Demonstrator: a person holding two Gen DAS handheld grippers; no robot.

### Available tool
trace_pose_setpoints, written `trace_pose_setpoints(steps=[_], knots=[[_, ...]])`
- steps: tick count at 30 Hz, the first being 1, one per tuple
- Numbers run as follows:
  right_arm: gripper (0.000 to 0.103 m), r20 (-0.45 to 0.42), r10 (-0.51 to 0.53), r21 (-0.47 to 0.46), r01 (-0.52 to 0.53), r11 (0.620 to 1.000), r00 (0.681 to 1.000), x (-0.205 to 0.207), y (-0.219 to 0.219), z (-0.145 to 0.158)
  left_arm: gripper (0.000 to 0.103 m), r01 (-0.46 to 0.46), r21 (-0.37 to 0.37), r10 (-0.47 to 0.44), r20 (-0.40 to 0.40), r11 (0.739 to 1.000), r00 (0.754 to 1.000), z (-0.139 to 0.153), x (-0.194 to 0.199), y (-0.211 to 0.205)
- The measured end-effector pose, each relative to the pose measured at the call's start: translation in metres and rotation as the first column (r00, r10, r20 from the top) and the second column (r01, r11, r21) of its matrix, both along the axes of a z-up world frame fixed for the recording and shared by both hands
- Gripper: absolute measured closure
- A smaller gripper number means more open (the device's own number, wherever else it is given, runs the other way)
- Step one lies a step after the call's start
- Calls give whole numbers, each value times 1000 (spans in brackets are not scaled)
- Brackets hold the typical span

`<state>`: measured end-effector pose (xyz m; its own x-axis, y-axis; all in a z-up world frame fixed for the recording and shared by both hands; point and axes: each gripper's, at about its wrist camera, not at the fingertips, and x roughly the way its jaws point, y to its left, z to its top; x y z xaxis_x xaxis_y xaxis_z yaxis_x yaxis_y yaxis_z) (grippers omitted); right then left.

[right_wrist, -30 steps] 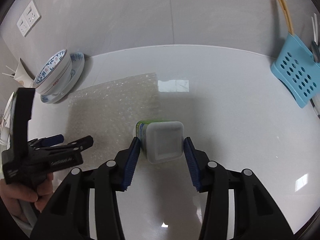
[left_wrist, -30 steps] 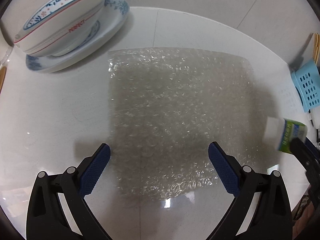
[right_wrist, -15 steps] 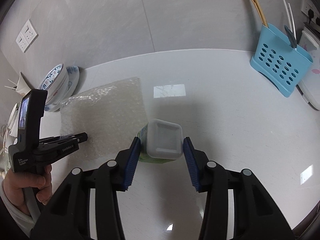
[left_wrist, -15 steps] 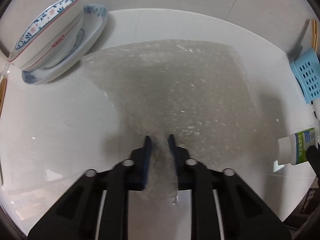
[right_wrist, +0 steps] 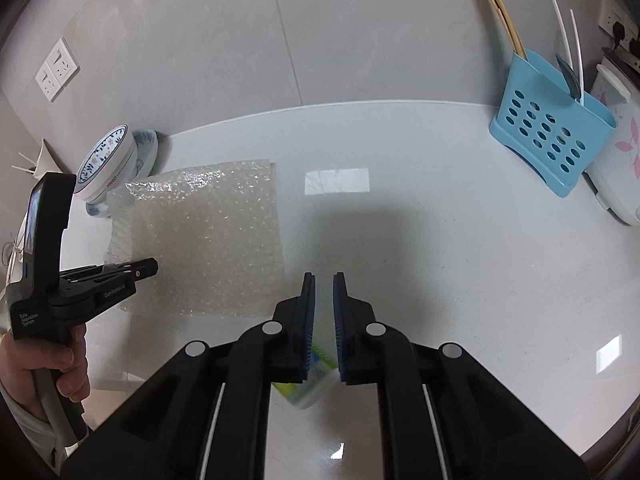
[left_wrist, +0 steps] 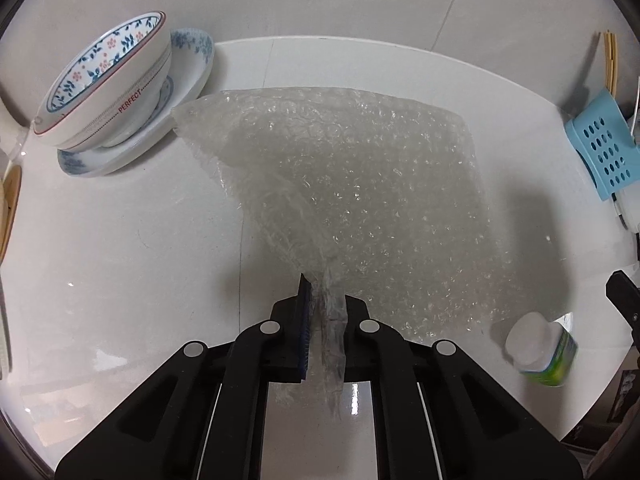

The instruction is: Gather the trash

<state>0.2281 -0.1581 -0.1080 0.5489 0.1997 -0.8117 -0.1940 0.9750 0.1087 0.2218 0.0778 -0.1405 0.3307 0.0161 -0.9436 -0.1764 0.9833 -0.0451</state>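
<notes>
L gripper [left_wrist: 324,300] pinches near edge of bubble wrap [left_wrist: 352,184]: light, limp, best bunched; R gripper [right_wrist: 323,312] nearly closed, bottle [right_wrist: 310,380] w/ slick walls seemingly loose below pads

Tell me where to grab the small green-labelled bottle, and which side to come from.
Take the bottle across its green-labelled body, just behind the white cap, coming down from above with the right hand-held gripper. It looks tipped over on the counter, so the body's two sides lie exposed, while the broad cap end would probably slip.
</notes>
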Motion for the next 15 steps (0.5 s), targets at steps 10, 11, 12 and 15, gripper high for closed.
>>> trace_pose_setpoints(steps=[10, 11, 12, 15], knots=[[40, -170, -103, -6, 103, 995, 980, -7, 7, -26, 96, -20, -5, 20, 14, 1000, 1000, 3, 3, 2], [39, -194, -118, 0, 120, 993, 974, -9, 8, -30, 96, -23, -7, 23, 14, 1000, 1000, 2, 2, 2], [38, -221, -131, 6, 136, 991, 966, -10, 9, -34, 96, -25, -9, 25, 13, 1000, 1000, 2, 2, 3], [37, -235, -155, -30, 152, 988, 960, -10, 15, -43, 96, -29, -13, 29, 11, 999, 1000, 3, -2, 6]])
